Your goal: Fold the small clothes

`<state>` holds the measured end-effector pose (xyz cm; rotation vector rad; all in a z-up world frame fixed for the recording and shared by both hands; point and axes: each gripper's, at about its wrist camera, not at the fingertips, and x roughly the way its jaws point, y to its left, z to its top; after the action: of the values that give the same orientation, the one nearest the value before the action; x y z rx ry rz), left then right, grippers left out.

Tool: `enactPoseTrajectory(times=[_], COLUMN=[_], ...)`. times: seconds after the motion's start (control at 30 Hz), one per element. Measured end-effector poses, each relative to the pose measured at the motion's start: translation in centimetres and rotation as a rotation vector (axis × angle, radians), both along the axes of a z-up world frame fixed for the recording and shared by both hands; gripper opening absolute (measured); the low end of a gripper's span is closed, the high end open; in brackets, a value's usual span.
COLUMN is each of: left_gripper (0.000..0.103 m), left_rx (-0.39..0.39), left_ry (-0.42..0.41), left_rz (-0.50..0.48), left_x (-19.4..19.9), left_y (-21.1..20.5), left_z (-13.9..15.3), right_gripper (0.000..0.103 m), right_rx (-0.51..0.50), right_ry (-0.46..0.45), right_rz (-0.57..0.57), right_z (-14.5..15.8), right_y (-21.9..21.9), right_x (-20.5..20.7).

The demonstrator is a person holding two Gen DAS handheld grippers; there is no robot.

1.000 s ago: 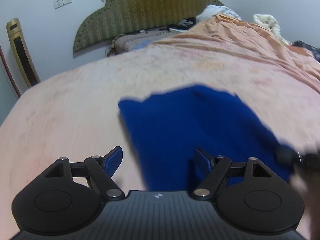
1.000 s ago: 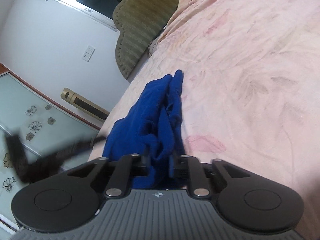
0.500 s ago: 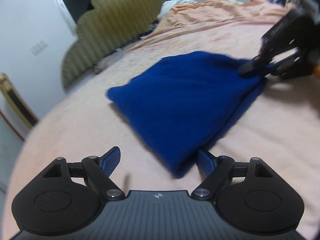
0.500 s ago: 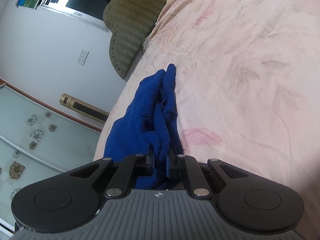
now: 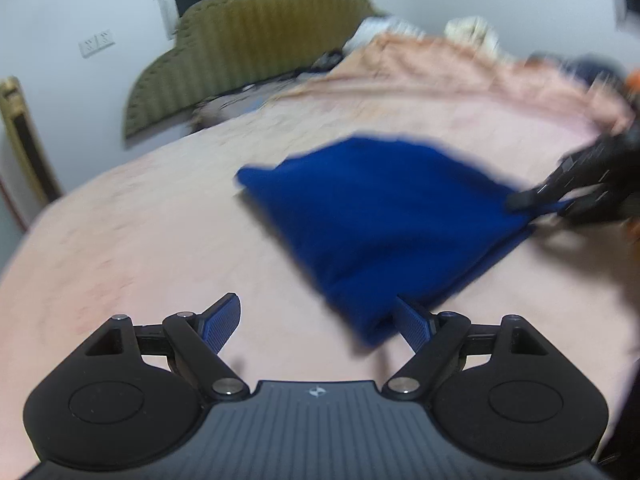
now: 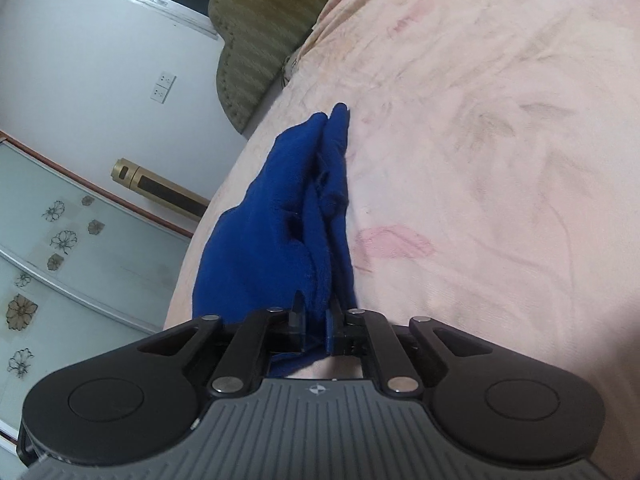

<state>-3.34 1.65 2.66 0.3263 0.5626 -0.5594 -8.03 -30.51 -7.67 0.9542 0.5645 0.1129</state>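
A bedroom: a pink floral bed sheet [image 5: 132, 240] covers the bed, with an olive scalloped headboard [image 5: 248, 40] against the white wall at about 11 o'clock in the left wrist view. The blue garment [image 5: 380, 216] lies on the sheet as a folded, roughly triangular bundle. Its long axis runs from a near corner, just beside the left tool [image 5: 320, 320], up toward 2 o'clock, where the right tool [image 5: 540, 200] pinches the far corner. In the right wrist view the right tool [image 6: 316, 328] is clenched on a bunched edge of the cloth; its jaws have just eased slightly wider, fabric still between them. The left tool stands released, jaws wide, nothing between them; its right finger [image 5: 412, 324] touches or nearly touches the garment's near corner. That corner lies at about 1 o'clock from the left tool, so the left hand is likely the nearer one to take it.
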Motion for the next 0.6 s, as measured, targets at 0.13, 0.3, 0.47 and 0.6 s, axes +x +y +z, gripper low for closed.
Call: enactPoseTrajectory(times=[0.13,0.3,0.47,0.6], left_gripper=[0.086,0.086,0.086,0.086], left_rx=[-0.101,-0.229,-0.409,-0.571], left_ry=[0.029,0.238,0.470,0.597], left_rz=[0.040,0.140,0.137,0.135], left_x=[4.1,12.8,19.6,23.1], left_y=[0.0,-0.4,-0.1,0.0], left_z=[1.6,-0.5,-3.2,-5.3], right_gripper=[0.052,0.062,0.063,0.063], right_rx=[-0.152,-0.165,-0.095,-0.063], right_ry=[-0.024,-0.010,0.016,-0.002], right_rz=[-0.034,0.022,0.186,0.316], right_z=[2.9,3.8,2.5,2.5], right_y=[-1.3,-4.0,-5.5,-5.5], right_x=[0.3,5.9,12.4,17.2])
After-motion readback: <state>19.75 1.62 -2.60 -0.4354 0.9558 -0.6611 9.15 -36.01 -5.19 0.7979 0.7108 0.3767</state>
